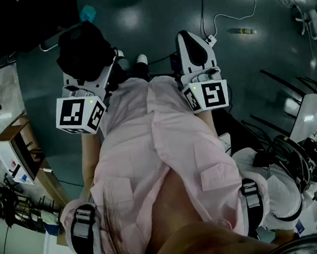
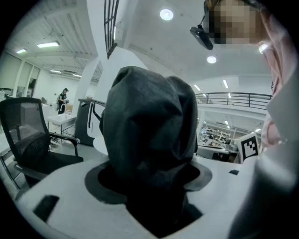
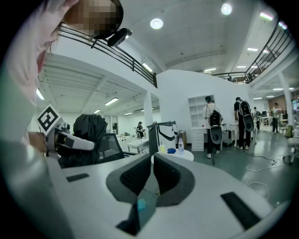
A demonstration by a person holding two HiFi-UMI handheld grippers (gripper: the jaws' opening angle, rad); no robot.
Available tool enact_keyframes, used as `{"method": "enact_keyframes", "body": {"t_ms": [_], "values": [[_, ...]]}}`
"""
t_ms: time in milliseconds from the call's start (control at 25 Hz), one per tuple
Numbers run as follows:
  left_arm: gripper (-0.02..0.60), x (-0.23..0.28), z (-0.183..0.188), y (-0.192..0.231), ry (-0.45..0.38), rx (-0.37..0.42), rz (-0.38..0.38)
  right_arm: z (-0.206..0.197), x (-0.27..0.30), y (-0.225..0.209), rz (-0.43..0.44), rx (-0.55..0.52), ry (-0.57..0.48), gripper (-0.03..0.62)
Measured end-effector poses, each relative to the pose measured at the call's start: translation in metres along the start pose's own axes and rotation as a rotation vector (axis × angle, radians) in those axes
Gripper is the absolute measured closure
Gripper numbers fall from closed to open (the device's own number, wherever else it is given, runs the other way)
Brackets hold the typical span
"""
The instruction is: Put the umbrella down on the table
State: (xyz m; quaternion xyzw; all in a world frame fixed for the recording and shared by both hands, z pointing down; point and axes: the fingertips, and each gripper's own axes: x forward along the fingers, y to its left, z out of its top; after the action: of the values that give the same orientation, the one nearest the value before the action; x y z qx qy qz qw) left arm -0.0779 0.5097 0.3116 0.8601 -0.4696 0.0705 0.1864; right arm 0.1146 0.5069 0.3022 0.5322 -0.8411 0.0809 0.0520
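Observation:
A folded black umbrella (image 1: 83, 47) is a dark bundle of fabric held out over the floor, left of the person's body. My left gripper (image 1: 99, 62) is shut on it. In the left gripper view the umbrella (image 2: 149, 126) fills the middle and rises from between the jaws of the left gripper (image 2: 150, 179), hiding the pads. My right gripper (image 1: 188, 40) is held out level beside it, on the right. Its pads meet at their tips with nothing between them in the right gripper view (image 3: 153, 161). That view also shows the umbrella (image 3: 88, 133) off to the left.
A black office chair (image 2: 28, 140) stands left of the umbrella. A small round white table (image 3: 182, 154) bearing a bottle stands ahead, with people (image 3: 214, 123) walking beyond it. Cables (image 1: 231, 16) lie on the dark floor. A desk (image 1: 15, 148) is at left and chairs (image 1: 295, 155) at right.

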Motion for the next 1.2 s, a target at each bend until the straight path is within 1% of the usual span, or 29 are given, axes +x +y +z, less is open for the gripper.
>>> {"method": "enact_keyframes", "body": {"t_ms": [240, 560, 760, 840, 960, 1040, 1200], "values": [[0.256, 0.011, 0.001, 0.002, -0.001, -0.002, 0.005, -0.002, 0.006, -0.008, 0.004, 0.003, 0.002, 0.556], [0.256, 0.020, 0.003, -0.006, 0.015, -0.003, 0.009, -0.003, 0.003, -0.020, 0.008, 0.017, 0.008, 0.556], [0.256, 0.029, 0.005, -0.007, 0.019, 0.009, -0.006, -0.009, 0.008, -0.026, 0.016, 0.043, 0.003, 0.554], [0.256, 0.033, 0.008, 0.001, 0.010, -0.011, -0.012, -0.010, 0.016, -0.026, 0.016, 0.046, 0.009, 0.554], [0.256, 0.043, 0.013, 0.014, -0.010, -0.085, -0.025, -0.009, 0.032, -0.027, 0.013, 0.045, 0.018, 0.554], [0.256, 0.050, 0.017, 0.023, -0.017, -0.115, -0.035, -0.006, 0.043, -0.028, 0.005, 0.043, 0.020, 0.554], [0.256, 0.064, 0.035, 0.052, -0.014, -0.116, -0.047, 0.010, 0.074, -0.024, -0.016, 0.045, 0.014, 0.554]]}}
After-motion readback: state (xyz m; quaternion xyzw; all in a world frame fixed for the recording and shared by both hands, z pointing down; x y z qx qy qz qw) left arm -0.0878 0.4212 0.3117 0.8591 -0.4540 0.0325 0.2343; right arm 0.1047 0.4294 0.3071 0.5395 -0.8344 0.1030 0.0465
